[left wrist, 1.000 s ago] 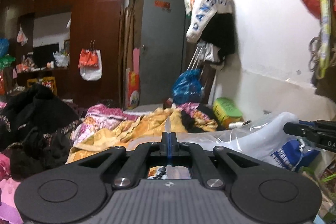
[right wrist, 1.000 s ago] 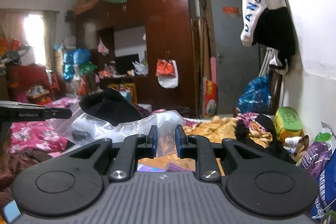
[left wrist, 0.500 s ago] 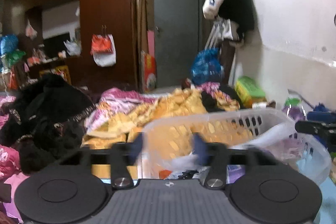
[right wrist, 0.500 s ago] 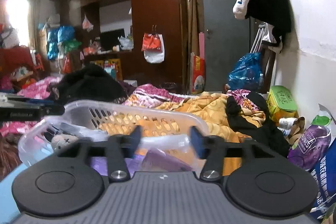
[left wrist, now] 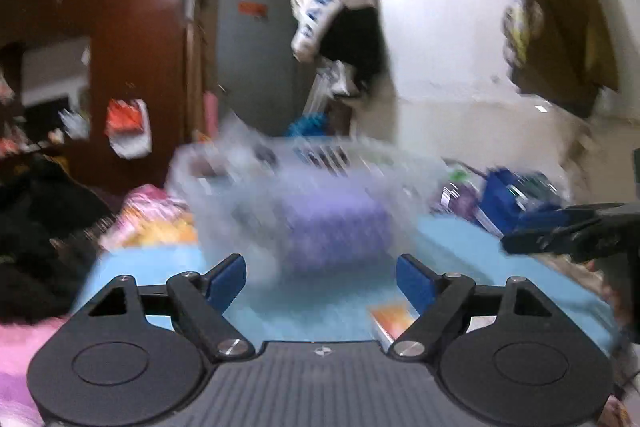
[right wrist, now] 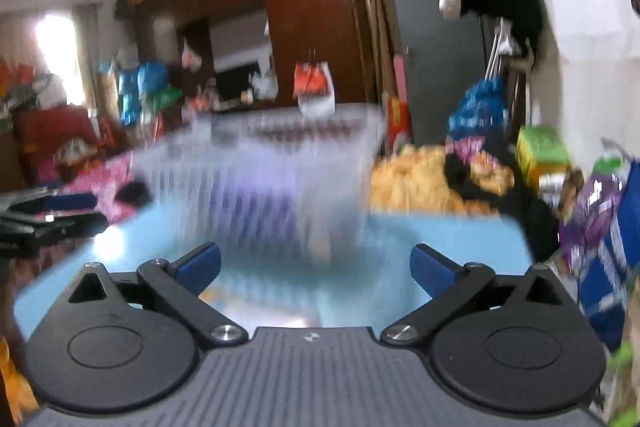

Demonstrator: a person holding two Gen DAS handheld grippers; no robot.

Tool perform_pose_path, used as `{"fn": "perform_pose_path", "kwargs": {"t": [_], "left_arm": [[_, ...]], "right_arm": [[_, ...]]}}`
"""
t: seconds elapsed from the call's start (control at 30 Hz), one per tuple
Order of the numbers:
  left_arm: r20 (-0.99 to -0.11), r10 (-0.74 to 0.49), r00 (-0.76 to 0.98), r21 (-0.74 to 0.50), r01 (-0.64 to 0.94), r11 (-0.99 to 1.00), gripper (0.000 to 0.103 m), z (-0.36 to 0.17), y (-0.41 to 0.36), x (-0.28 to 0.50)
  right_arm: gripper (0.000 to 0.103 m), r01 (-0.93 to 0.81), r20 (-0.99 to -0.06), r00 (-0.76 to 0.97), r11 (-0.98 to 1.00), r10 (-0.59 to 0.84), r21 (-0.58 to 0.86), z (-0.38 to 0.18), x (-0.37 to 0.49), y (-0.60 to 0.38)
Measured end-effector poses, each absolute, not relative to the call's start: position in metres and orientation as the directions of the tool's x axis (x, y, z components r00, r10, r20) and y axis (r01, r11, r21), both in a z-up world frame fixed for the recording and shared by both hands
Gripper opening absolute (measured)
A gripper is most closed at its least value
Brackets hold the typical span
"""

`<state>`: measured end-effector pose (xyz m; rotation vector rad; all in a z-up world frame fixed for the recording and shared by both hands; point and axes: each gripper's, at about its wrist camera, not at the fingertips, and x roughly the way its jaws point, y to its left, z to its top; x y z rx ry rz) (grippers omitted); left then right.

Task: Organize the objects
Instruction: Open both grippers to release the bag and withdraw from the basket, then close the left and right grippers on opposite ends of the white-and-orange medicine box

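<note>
change: your left gripper (left wrist: 322,277) and right gripper (right wrist: 316,267), pinched together a second ago, are now spreading wide with nothing between the jaws, and the basket (left wrist: 296,179), absent from view then, now sits blurred at centre frame on the blue mat (left wrist: 460,247) with something purple inside, so sorting looks ready to start. room: wardrobe (right wrist: 304,11) upper centre, door (left wrist: 256,59) behind, clothes heaped lower left.
</note>
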<state>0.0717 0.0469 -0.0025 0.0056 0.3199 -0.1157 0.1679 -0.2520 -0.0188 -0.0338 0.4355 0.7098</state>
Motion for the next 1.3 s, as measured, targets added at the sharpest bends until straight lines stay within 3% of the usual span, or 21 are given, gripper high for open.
{"fn": "perform_pose_path", "kwargs": {"t": [0.17,0.3,0.53,0.6,0.7,0.8,0.87,1.3], "left_arm": [[-0.365,-0.132,0.922,0.092,0.176,0.98,0.085,-0.023,0.023,0.072],[-0.429,-0.206,0.88,0.087,0.267,0.96,0.084,-0.032,0.017,0.085],[-0.504,-0.293,0.813,0.03,0.355,0.934,0.074,-0.046,0.014,0.105],[-0.52,-0.297,0.801,0.038,0.369,0.929,0.074,-0.047,0.011,0.108],[-0.556,-0.301,0.774,0.035,0.384,0.922,0.068,-0.051,0.007,0.116],[-0.588,-0.293,0.754,0.045,0.392,0.919,0.051,-0.053,0.002,0.119],[-0.586,-0.282,0.759,0.063,0.39,0.919,0.05,-0.054,-0.001,0.117],[-0.395,-0.258,0.882,0.182,0.351,0.919,0.047,-0.045,-0.008,0.079]], "right_arm": [[0.103,-0.715,-0.422,0.617,0.697,0.664,0.052,-0.031,0.156,-0.245],[0.1,-0.758,-0.438,0.568,0.65,0.697,0.051,-0.031,0.158,-0.244],[0.08,-0.81,-0.507,0.485,0.585,0.712,0.046,-0.047,0.161,-0.237],[0.08,-0.818,-0.516,0.476,0.574,0.712,0.037,-0.048,0.16,-0.234],[0.07,-0.821,-0.541,0.458,0.569,0.705,0.046,-0.053,0.164,-0.231],[0.062,-0.819,-0.545,0.459,0.572,0.702,0.047,-0.054,0.163,-0.231],[0.055,-0.809,-0.547,0.476,0.587,0.688,0.034,-0.055,0.163,-0.23],[0.051,-0.774,-0.401,0.602,0.629,0.69,-0.08,-0.046,0.134,-0.234]]}}
